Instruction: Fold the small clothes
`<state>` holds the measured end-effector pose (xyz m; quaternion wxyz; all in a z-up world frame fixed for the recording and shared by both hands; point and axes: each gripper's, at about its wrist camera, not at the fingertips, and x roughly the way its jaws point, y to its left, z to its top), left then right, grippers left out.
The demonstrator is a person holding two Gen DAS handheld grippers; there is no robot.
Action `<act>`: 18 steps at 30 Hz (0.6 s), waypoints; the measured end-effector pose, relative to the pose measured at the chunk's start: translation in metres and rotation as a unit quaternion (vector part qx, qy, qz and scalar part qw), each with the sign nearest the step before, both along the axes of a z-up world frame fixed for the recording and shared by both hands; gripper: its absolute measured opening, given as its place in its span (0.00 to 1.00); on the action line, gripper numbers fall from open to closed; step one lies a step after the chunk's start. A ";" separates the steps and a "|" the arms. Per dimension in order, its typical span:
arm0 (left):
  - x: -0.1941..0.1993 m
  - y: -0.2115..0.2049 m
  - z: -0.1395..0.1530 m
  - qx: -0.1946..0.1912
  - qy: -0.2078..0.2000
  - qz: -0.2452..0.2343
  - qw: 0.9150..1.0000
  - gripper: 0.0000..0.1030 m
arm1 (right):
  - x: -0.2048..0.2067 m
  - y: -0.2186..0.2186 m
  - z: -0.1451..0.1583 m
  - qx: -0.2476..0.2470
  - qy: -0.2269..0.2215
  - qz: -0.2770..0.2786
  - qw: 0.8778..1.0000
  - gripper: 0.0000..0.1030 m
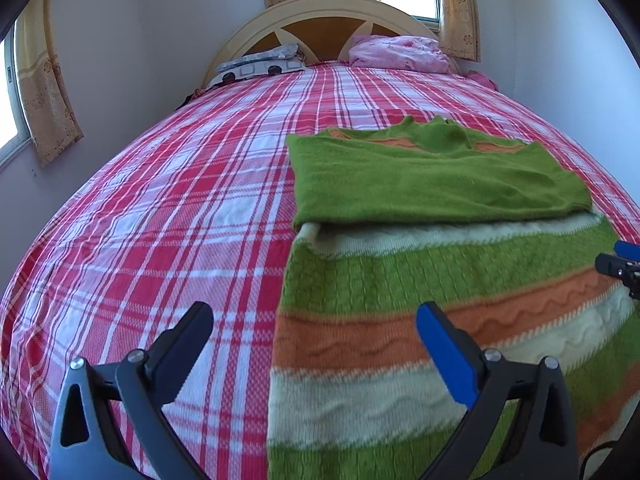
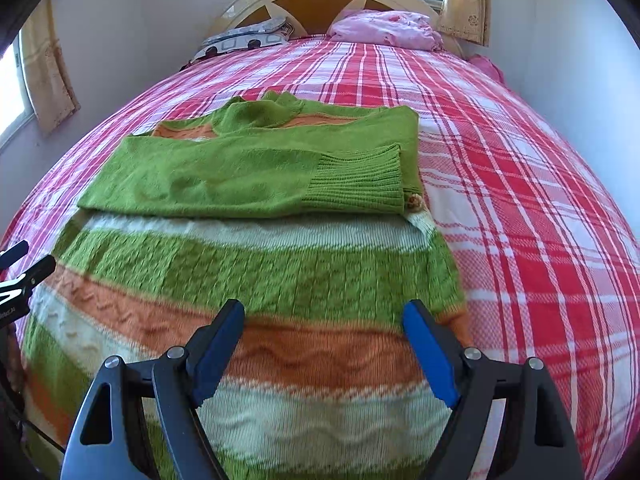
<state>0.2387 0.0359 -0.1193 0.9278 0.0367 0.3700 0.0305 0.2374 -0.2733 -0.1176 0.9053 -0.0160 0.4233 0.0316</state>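
Observation:
A small knitted sweater (image 1: 440,280) with green, orange and cream stripes lies flat on the bed; it also shows in the right wrist view (image 2: 260,280). Its green sleeves (image 2: 248,176) are folded across the chest. My left gripper (image 1: 316,320) is open and empty above the sweater's left lower edge. My right gripper (image 2: 324,316) is open and empty above the sweater's lower right part. Each gripper shows at the edge of the other's view: the right gripper (image 1: 620,264) and the left gripper (image 2: 24,264).
The bed has a red and white plaid sheet (image 1: 180,200). A patterned pillow (image 1: 260,64) and a pink bundle (image 1: 396,54) lie by the headboard (image 1: 320,12). Walls flank the bed, with curtained windows (image 1: 40,92).

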 end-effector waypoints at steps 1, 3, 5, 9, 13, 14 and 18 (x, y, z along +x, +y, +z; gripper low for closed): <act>-0.005 0.000 0.000 0.000 0.000 -0.001 1.000 1.00 | -0.003 0.001 0.000 0.000 0.000 0.001 1.000 0.80; -0.014 0.000 0.001 -0.001 -0.002 -0.004 1.000 1.00 | -0.010 0.002 0.000 0.002 0.002 0.005 1.000 0.80; -0.023 0.000 0.003 0.001 -0.004 -0.007 1.000 1.00 | -0.017 0.005 -0.001 -0.003 0.000 0.009 1.000 0.80; -0.040 -0.002 0.003 0.002 -0.001 -0.011 1.000 1.00 | -0.031 0.008 -0.001 -0.006 0.000 0.014 1.000 0.80; -0.055 -0.001 0.004 -0.004 0.002 -0.016 1.000 1.00 | -0.045 0.011 0.000 -0.005 0.004 0.019 1.000 0.80; -0.059 -0.001 0.004 -0.003 0.002 -0.018 1.000 1.00 | -0.049 0.012 0.000 -0.005 0.004 0.021 1.000 0.80; -0.072 -0.003 0.004 0.008 0.002 -0.025 1.000 1.00 | -0.063 0.014 -0.002 -0.012 0.002 0.023 1.000 0.80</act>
